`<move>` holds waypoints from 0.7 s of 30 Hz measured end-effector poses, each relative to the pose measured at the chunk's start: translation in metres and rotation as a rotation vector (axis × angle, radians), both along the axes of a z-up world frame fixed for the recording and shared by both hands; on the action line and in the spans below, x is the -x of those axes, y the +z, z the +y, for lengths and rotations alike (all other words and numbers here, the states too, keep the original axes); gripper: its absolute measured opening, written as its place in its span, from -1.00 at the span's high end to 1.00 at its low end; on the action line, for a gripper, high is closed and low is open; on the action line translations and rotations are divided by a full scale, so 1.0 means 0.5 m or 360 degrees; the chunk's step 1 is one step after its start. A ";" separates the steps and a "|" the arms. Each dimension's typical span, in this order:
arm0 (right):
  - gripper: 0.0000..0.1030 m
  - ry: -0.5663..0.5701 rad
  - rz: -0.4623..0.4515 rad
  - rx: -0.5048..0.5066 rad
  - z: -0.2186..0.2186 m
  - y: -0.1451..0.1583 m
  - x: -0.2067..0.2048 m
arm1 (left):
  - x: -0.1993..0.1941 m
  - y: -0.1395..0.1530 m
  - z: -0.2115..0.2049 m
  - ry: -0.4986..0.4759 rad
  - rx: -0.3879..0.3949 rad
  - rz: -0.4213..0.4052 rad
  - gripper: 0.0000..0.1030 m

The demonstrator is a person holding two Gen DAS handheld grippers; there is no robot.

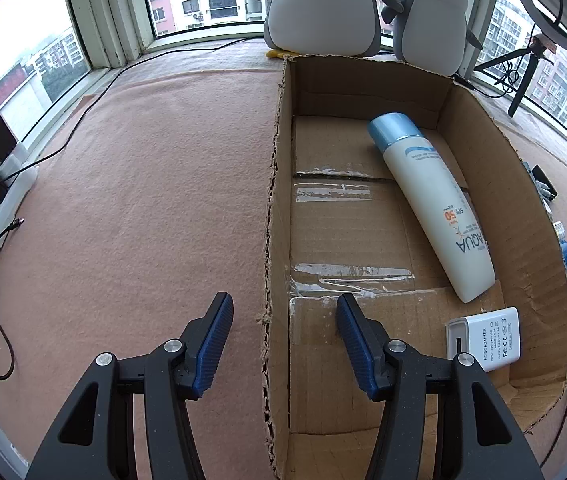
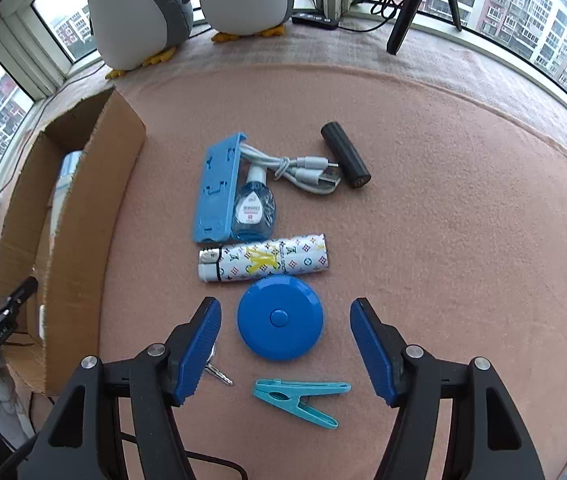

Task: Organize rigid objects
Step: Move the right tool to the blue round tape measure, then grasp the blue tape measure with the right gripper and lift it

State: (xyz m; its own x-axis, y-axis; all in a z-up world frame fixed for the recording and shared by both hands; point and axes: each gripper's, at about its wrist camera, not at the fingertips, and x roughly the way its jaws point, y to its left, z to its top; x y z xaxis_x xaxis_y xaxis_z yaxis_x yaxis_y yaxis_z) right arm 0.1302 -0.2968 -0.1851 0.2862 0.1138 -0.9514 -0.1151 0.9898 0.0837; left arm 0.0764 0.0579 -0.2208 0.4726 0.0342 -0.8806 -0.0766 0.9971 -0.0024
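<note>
Item: blue round disc (image 2: 279, 317), on the worktop right of the cardboard box (image 2: 83, 216). Right tool (image 2: 285, 334) spread apart, straddling it; left tool (image 1: 283, 344) apart, empty, over the box wall. Advice: lower squarely, clamp across the disc's width, avoid the patterned lighter (image 2: 263, 258) beyond.

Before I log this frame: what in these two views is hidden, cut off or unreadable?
- Key, right wrist view: its head is hidden behind the right claw's left finger.
- White adapter, left wrist view: lower corner covered by the left claw's finger; small print unreadable.
- Cardboard box interior, right wrist view: mostly screened by its near wall.
- Small blue bottle: label too small to read.
</note>
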 end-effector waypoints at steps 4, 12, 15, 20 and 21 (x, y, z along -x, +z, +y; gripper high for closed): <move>-0.23 0.0021 0.0022 0.0051 0.007 -0.013 0.001 | -0.002 0.001 0.000 0.0001 -0.0001 -0.0001 -0.13; -0.23 0.0039 0.0029 0.0148 0.018 -0.032 -0.001 | -0.002 0.000 0.002 0.0002 0.0003 -0.0002 -0.13; -0.22 0.0052 0.0027 0.0185 0.026 -0.037 -0.002 | -0.003 0.000 0.003 0.0003 0.0003 -0.0003 -0.13; -0.04 0.0048 0.0032 0.0171 0.025 -0.036 -0.003 | -0.002 0.000 0.002 0.0001 0.0003 -0.0002 -0.13; 0.02 0.0045 0.0031 0.0172 0.024 -0.035 -0.002 | -0.002 0.000 0.002 0.0001 0.0003 -0.0003 -0.13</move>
